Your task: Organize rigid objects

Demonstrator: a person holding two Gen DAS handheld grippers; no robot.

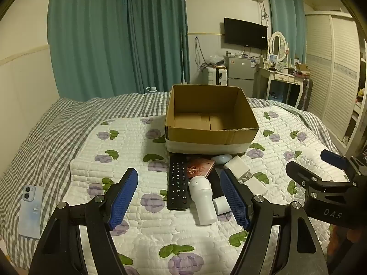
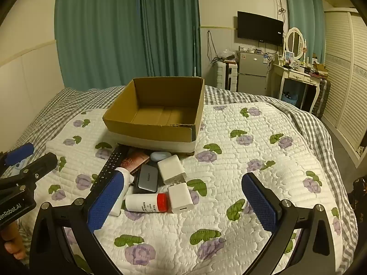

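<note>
An open, empty cardboard box (image 1: 212, 135) (image 2: 151, 129) stands on the bed. In front of it lies a pile: a black remote (image 1: 177, 182) (image 2: 110, 168), a pink patterned case (image 1: 199, 167) (image 2: 135, 158), a pale blue oval case (image 1: 221, 159) (image 2: 159, 155), a grey box (image 2: 148, 178), two white chargers (image 2: 170, 166) (image 2: 181, 198), a white bottle (image 1: 203, 202), and a white bottle with a red cap (image 2: 146, 202). My left gripper (image 1: 181, 197) is open above the pile. My right gripper (image 2: 187, 200) is open above the pile's right side. Both are empty.
A light blue phone (image 1: 31, 210) lies on the checked sheet at the far left. The pile sits on a white quilt with purple flowers (image 2: 240, 160). Teal curtains, a television, a fridge and a dressing table stand beyond the bed.
</note>
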